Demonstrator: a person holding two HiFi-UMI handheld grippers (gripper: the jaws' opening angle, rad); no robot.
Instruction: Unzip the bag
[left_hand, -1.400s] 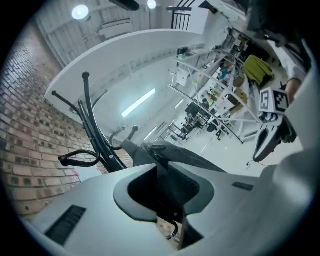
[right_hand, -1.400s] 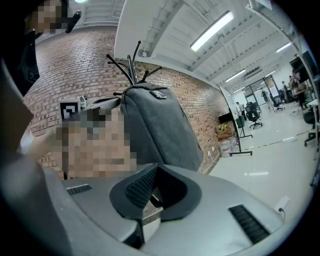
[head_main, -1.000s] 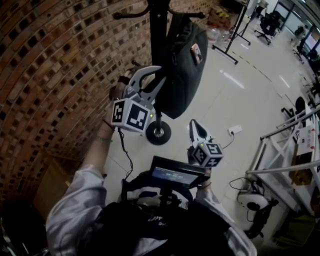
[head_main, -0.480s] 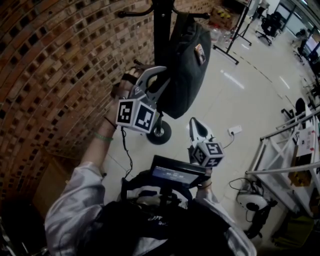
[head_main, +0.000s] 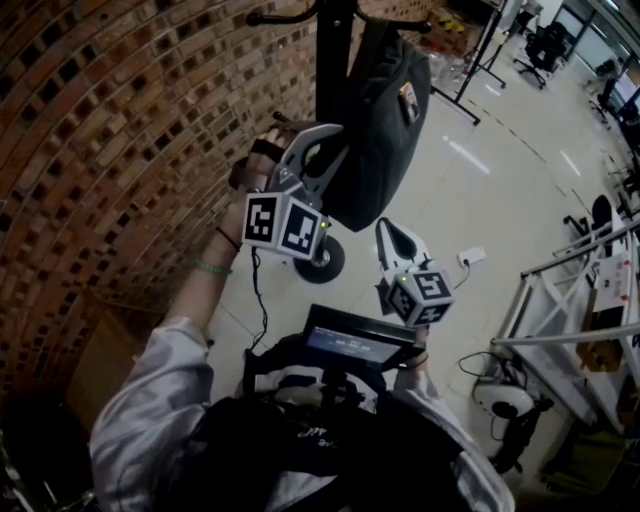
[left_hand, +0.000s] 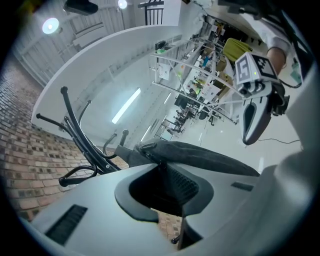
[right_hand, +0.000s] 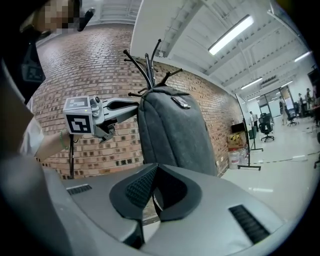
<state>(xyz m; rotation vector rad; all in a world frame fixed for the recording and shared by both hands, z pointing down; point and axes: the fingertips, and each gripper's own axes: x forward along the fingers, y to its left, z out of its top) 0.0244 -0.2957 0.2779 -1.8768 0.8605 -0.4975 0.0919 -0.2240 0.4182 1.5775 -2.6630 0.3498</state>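
The head view looks steeply down from above the person (head_main: 300, 440) onto the dark grey fabric bag (head_main: 385, 130) hanging on a black metal coat stand (head_main: 335, 50). The left gripper view sits close against that bag; the right gripper view faces it from farther back.

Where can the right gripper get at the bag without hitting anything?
Free: the bag's open-room side, bordered only by bare floor; the right gripper hangs below it, jaws together, empty. Crowded: the wall side, where rack pole, brick wall and left gripper bunch up, its jaws closing with the bag's edge at their tips.
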